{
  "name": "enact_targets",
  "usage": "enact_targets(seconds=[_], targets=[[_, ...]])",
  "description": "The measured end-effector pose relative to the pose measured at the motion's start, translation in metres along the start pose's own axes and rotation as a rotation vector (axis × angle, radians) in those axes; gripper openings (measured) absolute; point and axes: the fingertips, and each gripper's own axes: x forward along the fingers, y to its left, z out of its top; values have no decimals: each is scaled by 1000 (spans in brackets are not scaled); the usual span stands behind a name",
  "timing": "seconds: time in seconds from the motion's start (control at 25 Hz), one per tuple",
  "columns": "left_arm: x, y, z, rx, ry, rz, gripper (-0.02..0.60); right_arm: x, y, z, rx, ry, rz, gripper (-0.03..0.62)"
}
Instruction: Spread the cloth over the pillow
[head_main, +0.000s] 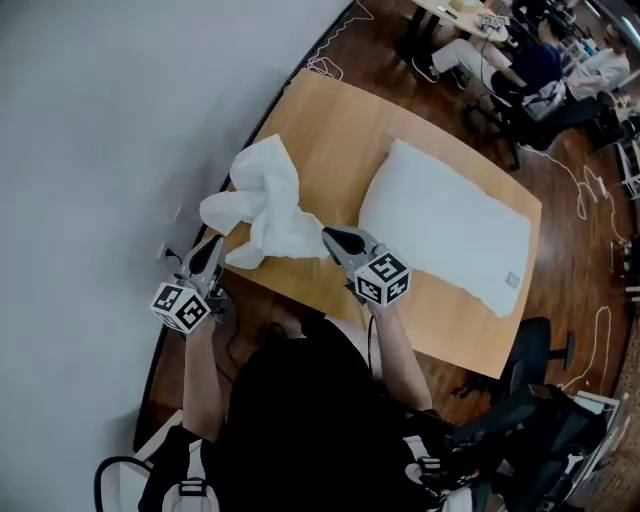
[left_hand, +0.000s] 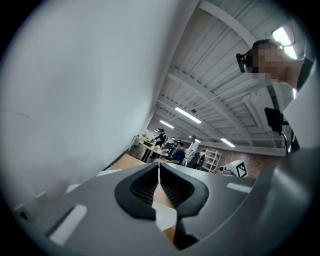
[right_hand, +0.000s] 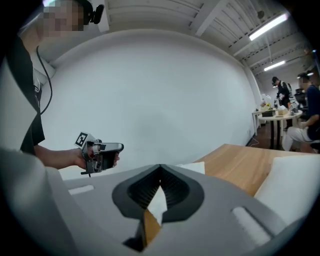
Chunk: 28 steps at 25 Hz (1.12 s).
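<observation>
Wooden table (head_main: 335, 130) lay ahead of and under both sets of jaws. White pillow (head_main: 450, 235) lay flat on it, past the right jaws and off to their right side, well apart from the left jaws. Nothing was on the pillow.

White cloth (head_main: 265, 205) was bunched and crumpled, hanging up between the two sets of jaws and rising ahead of them over the table's near left part. It sat beside the pillow, not on it. Whether the cloth's hanging folds touched the tabletop, cannot tell.

Left gripper (head_main: 216, 242) had jaws pressed together with a thin bit of cloth pinched in the seam; in the left gripper view white fabric poked out at the base of the closed jaws. It held the cloth's lower left edge, near the table's left rim.

Right gripper (head_main: 326, 233) also had jaws squeezed together on cloth; the right gripper view showed a white fold caught between the ribbed pads, hanging out below them. It held the cloth's right edge, with the pillow just beyond the jaw tips.

A hand held each gripper, marker cubes toward the person.
</observation>
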Motion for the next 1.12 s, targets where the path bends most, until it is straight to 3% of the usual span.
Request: enact_targets(seconds=[0.2,0.36,0.48,0.88,1.04,1.08,1.12], targets=[[5,20,4,31,15,146,-5,49,-49,-2,27,59,71,35],[6,33,-16,2,66,202,-5,81,-87,-13,45,142,47,146],[8,48,-30,-18,96,228,-5,117,-117,-22,50,219,16,156],[28,119,-44,-60,188,206,-5,263,-191,-79,55,530,-122,156],[35,143,-49,-71,239,178,-5,306,-198,-110,-79,671,-171,229],[37,149,-52,-74,249,170,-5,311,-198,-112,-116,679,-172,225],[39,154,-53,-78,258,162,-5,313,-198,-108,-137,675,-168,167]])
